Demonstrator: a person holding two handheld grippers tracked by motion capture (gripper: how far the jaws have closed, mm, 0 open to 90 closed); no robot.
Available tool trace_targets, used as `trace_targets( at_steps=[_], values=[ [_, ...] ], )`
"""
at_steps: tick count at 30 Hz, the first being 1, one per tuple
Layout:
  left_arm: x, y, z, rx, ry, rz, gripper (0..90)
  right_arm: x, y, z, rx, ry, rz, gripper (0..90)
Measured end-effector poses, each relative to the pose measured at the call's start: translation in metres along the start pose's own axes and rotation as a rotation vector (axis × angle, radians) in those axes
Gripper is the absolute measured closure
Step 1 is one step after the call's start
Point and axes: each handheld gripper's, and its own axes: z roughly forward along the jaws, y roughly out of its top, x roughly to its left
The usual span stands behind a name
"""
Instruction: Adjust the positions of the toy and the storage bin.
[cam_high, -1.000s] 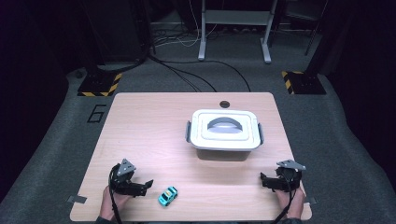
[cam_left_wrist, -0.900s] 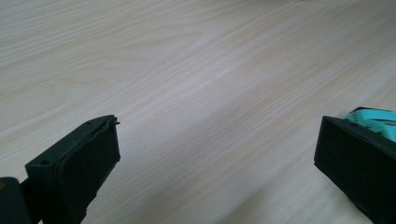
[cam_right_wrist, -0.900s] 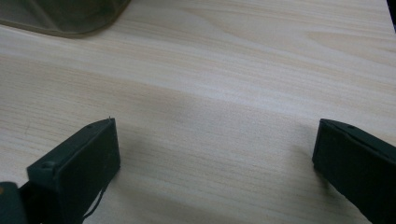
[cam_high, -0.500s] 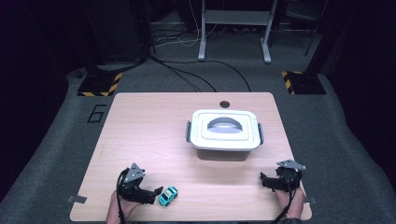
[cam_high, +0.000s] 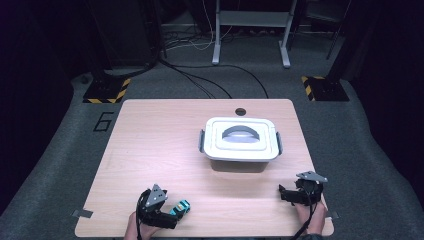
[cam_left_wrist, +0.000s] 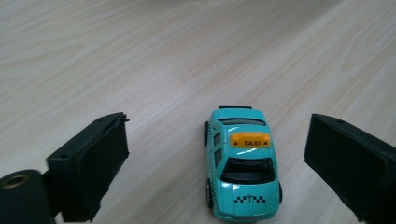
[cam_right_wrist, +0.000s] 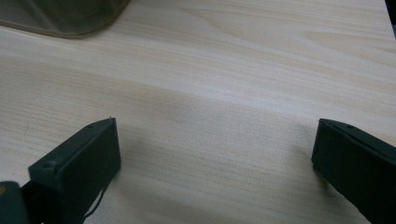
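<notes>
1. Since a second ago your left gripper has slid right along the near edge of the table and closed in on the toy taxi; half a second ago it was already just beside the car. Your right gripper and the lidded white box have not moved.

2. The taxi sits on the wood near the front edge, left of centre and well apart from the box. In the left gripper view the toy taxi lies between your two black jaws, a little nearer the right one — neither jaw touches it, with bare wood showing on both sides.

3. Your left gripper is spread wide and grips nothing. It lies low over the table, pointing right toward the car, your hand behind it at the table's edge.

4. Your right gripper also stands wide apart and empty — it rests near the front right corner, aimed left, with the box's corner ahead of it.
</notes>
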Motion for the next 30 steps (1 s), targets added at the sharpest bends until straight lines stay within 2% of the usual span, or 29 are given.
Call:
trace_targets(
  at_steps=[4,8,11,13,14,17,18,20,30],
  values=[
    [-0.009,-0.006,0.006,0.007,0.012,0.015,23.8,0.000,0.000,0.000,0.000,0.000,0.000,0.5],
    [-0.012,-0.009,0.009,0.022,0.015,0.029,28.8,0.000,0.000,0.000,0.000,0.000,0.000,0.5],
    [-0.014,-0.011,0.012,0.028,0.016,0.024,32.2,0.000,0.000,0.000,-0.001,0.000,0.000,0.5],
    [-0.014,-0.013,0.014,0.032,0.039,0.035,35.8,0.000,0.000,0.000,0.000,0.000,0.000,0.5],
    [-0.015,-0.014,0.014,0.035,0.043,0.024,39.2,0.000,0.000,0.000,-0.001,0.000,0.000,0.5],
    [-0.012,-0.016,0.014,0.026,0.029,0.019,42.4,0.000,0.000,0.000,-0.001,0.000,0.000,0.7],
    [-0.011,-0.017,0.015,0.017,0.012,0.007,44.2,0.000,0.000,0.000,-0.001,0.000,0.000,0.7],
    [-0.012,-0.017,0.016,0.011,0.000,0.012,49.6,0.000,0.000,0.000,-0.002,0.000,0.000,0.7],
    [-0.014,-0.018,0.016,0.002,0.011,0.009,50.7,0.000,0.000,0.000,-0.002,0.000,0.001,0.9]
  ],
)
